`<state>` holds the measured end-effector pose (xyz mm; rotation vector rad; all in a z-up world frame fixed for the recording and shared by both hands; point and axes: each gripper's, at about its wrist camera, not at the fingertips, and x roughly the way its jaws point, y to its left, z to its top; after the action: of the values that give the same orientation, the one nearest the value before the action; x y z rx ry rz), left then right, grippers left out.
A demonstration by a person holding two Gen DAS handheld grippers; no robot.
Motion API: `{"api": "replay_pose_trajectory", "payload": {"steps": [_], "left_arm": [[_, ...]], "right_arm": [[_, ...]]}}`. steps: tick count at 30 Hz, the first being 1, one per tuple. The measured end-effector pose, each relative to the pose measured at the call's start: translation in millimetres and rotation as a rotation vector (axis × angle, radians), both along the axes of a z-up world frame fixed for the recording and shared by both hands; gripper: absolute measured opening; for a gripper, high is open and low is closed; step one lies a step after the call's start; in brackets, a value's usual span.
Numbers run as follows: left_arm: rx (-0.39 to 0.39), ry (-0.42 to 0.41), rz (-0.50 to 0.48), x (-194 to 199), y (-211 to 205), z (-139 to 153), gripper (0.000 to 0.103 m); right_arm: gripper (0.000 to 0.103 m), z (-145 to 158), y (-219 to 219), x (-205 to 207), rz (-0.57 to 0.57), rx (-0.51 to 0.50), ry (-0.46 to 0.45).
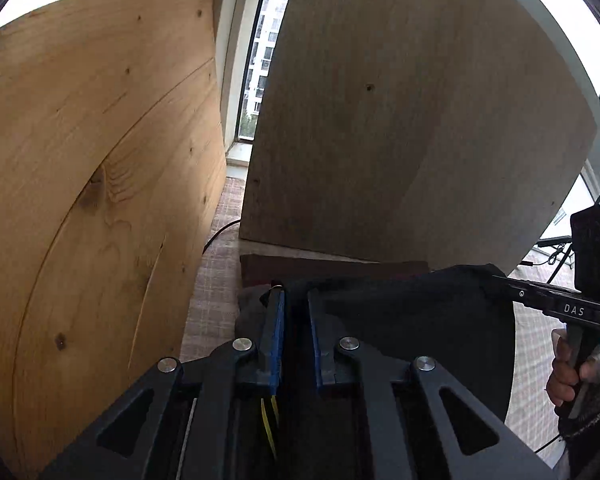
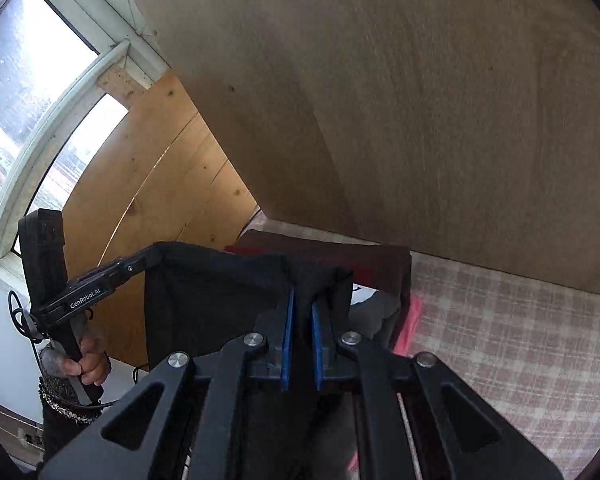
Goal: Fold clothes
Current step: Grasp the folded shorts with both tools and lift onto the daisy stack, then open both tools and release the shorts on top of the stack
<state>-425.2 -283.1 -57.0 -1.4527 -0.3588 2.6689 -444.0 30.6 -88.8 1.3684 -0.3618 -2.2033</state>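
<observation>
Above the checked cloth [image 2: 520, 320], two hand-held grippers, left [image 1: 296, 300] and right [image 2: 302, 304], pinch one black garment [image 2: 220, 292].

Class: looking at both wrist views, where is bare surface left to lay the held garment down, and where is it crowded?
Free: the checked cloth, between the grey board and the clothes pile. A narrow strip beside the pine board. Crowded: the middle, where the left gripper and right gripper hold the black garment above the pile.

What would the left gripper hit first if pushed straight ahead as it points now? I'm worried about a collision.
The left gripper, shut on the black garment, points past the dark red folded cloth toward the grey-brown board. The board would likely be met first, though depth is unclear.
</observation>
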Motion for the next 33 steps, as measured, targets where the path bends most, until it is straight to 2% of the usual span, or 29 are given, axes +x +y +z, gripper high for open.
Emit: {"api": "replay_pose_trajectory", "payload": {"steps": [2,4,5,7,9,11,13,15,18,21,24,28,30,33], "left_arm": [[0.001,-0.045,0.033,-7.2,-4.0,-5.5,0.019],[-0.009,-0.003,0.045,-0.2,-6.9,3.5,0.021],[-0.014,0.019,0.043,5.4,-7.2,9.3,0.021],[-0.023,0.061,0.040,16.5,-7.8,20.7,0.021],[-0.032,0.103,0.034,27.6,-7.6,31.6,0.021],[-0.029,0.133,-0.018,35.3,6.5,31.6,0.021],[-0.028,0.130,-0.077,34.5,24.0,21.6,0.021],[-0.061,0.083,-0.105,22.7,37.9,1.8,0.022],[-0.099,-0.011,-0.067,-3.2,38.3,-35.4,0.021],[-0.056,-0.073,-0.033,-14.7,30.9,-53.7,0.019],[-0.108,-0.016,-0.050,9.3,37.0,-26.8,0.019],[-0.107,0.068,-0.146,67.5,49.1,8.5,0.024],[-0.127,0.082,-0.182,96.7,60.3,7.8,0.028],[-0.137,0.045,-0.217,126.6,73.0,-13.6,0.031]], "right_arm": [[0.019,-9.5,7.5,-13.5,-0.018,-0.005,-0.072],[0.020,-3.9,23.0,-12.7,-0.035,-0.044,-0.067],[0.023,-1.0,30.7,-12.3,-0.043,-0.063,-0.065],[0.029,12.0,42.1,-5.6,-0.068,-0.040,-0.011],[0.031,26.4,42.2,6.3,-0.065,0.002,0.072],[0.031,36.4,34.5,18.5,-0.037,0.040,0.147],[0.031,31.5,11.1,27.2,0.032,0.087,0.171],[0.031,26.5,-12.3,35.8,0.102,0.133,0.195],[0.031,0.5,-42.4,38.0,0.177,0.220,0.181],[0.031,-32.5,-63.5,27.4,0.199,0.410,0.170],[0.031,-17.7,-63.0,36.8,0.193,0.415,0.201],[0.035,17.1,-57.6,78.1,0.229,0.294,0.254],[0.045,17.0,-62.4,102.7,0.275,0.295,0.264],[0.045,-2.4,-70.0,130.7,0.336,0.387,0.244]]}}
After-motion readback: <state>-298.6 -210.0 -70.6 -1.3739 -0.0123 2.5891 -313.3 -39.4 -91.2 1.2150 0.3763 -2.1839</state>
